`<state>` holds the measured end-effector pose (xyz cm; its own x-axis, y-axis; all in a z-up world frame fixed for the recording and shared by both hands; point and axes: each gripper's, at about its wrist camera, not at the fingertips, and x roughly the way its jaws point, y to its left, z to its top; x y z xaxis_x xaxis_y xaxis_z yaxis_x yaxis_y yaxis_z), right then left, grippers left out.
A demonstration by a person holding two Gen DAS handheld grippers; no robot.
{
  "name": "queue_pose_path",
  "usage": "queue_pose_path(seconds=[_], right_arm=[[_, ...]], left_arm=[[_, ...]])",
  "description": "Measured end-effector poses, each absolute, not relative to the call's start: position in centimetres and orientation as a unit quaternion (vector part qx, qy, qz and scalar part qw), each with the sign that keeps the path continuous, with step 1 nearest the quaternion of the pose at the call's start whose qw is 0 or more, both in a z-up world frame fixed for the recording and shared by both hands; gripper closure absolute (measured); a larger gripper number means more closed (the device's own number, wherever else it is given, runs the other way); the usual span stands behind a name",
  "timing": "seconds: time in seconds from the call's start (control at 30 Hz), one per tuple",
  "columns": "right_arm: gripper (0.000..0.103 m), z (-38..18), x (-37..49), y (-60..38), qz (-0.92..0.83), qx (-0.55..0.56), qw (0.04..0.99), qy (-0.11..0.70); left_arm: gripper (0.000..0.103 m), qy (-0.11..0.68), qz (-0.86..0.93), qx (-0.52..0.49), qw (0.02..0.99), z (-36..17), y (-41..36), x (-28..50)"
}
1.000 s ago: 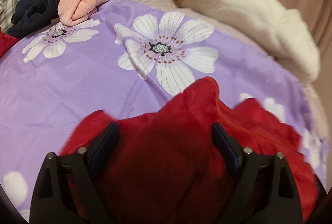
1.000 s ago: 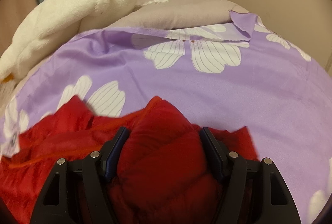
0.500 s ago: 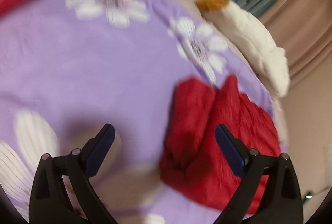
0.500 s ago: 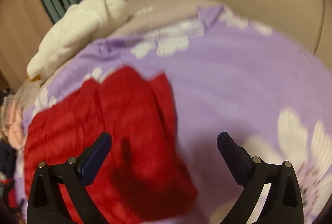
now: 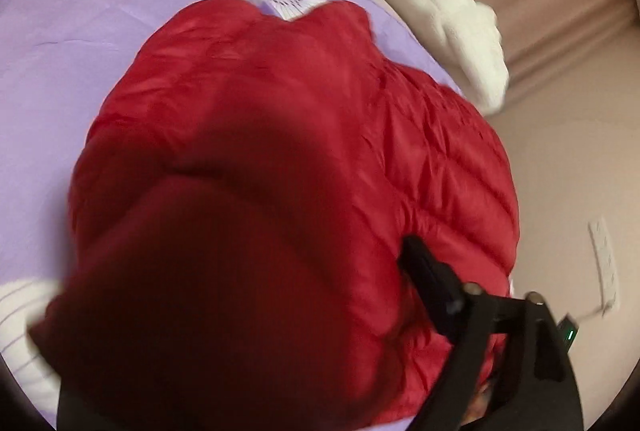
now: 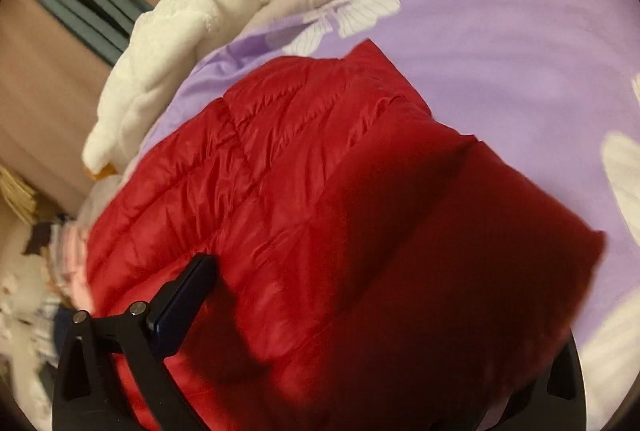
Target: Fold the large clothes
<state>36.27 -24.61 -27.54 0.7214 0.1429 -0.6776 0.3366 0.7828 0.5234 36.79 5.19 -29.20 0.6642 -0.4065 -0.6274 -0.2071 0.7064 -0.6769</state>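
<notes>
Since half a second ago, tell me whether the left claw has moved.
Yes: the left claw has gone right, off the bare purple sheet onto the red jacket.

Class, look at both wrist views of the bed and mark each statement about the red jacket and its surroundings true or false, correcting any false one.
1. The red quilted jacket lies on a purple sheet printed with white flowers. True.
2. The jacket is blue. False: it is red.
3. A white plush toy lies beyond the jacket. True.
4. The jacket covers part of the left gripper, hiding one finger. True.
5. The right gripper hangs far above a bare bed. False: red fabric fills the space by its jaws.
</notes>
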Motion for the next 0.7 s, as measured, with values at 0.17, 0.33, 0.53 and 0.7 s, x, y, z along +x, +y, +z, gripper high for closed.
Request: queue_pose_path(seconds=[0.17, 0.33, 0.53, 0.7], right_arm=[[0.035, -27.4, 38.2, -22.5, -0.062, 0.249, 0.897, 0.359], [0.066, -26.8, 37.4, -23.3, -0.033, 0.271, 0.891, 0.364], [0.075, -22.7, 31.0, -22.8, 0.059, 0.271, 0.895, 0.349], [0.075, -21.9, 22.7, -20.4, 0.089, 0.221, 0.903, 0.358]], left_arm=[[0.047, 0.386, -0.026, -0.384, 0.838, -29.7, 4.4, 38.9], [0.07, 0.369, 0.025, -0.313, 0.875, -27.6, 2.5, 37.0], [0.08, 0.349, 0.065, -0.305, 0.884, -23.8, 4.9, 28.2], [0.077, 0.33, 0.063, -0.273, 0.902, -23.2, 7.1, 18.4]])
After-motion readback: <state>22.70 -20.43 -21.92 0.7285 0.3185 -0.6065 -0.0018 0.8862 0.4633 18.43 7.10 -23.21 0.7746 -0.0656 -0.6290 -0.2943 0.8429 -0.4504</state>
